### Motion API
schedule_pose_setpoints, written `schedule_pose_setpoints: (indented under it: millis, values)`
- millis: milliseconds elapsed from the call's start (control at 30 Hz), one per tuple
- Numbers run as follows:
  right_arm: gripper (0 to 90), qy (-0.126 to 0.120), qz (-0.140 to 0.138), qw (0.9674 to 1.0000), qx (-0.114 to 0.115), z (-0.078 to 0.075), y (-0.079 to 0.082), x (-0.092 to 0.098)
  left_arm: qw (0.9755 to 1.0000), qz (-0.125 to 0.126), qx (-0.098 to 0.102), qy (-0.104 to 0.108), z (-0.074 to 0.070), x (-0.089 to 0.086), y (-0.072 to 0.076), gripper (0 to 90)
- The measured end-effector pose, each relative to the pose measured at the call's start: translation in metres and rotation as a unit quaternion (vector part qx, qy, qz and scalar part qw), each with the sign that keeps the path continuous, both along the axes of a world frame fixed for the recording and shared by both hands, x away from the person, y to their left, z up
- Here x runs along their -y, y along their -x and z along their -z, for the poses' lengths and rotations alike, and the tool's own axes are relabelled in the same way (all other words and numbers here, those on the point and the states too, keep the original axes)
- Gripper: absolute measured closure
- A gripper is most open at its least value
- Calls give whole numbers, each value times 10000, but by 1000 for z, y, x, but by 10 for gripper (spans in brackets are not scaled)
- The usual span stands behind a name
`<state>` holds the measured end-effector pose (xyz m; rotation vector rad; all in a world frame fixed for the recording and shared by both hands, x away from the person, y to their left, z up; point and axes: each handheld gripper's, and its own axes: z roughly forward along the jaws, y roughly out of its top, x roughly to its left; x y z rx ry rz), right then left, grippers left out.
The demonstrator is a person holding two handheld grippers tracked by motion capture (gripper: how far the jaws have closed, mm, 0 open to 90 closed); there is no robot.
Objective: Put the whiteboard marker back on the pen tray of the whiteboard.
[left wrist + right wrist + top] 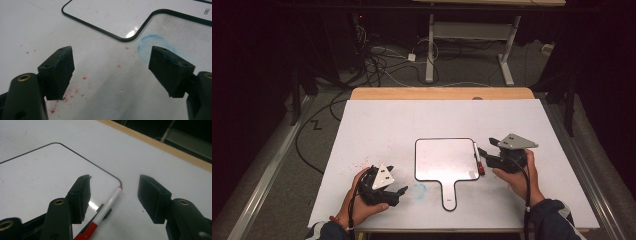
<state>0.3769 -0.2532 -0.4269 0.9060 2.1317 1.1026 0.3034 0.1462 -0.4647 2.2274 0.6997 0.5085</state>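
A small white board (446, 160) with a black rim and a handle lies flat on the table, handle toward the person. A white marker (478, 159) with a red cap rests along the board's right edge. My right gripper (487, 146) hovers just right of it and stands open. In the right gripper view the marker (107, 205) lies on the board (37, 177) below the gap between the jaws, and neither pad touches it. My left gripper (397, 180) rests open near the table's front, left of the handle. Its pads (58, 70) have nothing between them.
The white table top (377, 125) carries red specks (84, 77) and a blue smudge (152, 47) beside the board's handle (449, 195). A wooden strip (442, 93) runs along the far edge. Beyond it are cables on the floor and a desk frame (472, 35).
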Motion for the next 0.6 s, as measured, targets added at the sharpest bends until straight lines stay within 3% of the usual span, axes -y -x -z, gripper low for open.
schedule_pose_setpoints:
  millis: [233, 467, 600]
  values:
    - [350, -253, -73, 9993, 263, -8, 26, 26, 10000, -61, 57, 5, 0, -1, -2, 196]
    - [284, -222, 38, 9983, 529, -5, 50, 47, 9999, -88, 119, -68, 0, -1, -1, 196]
    - [254, -221, -27, 9983, 538, 1, 63, 53, 9998, -92, 137, -108, 0, -1, 0, 196]
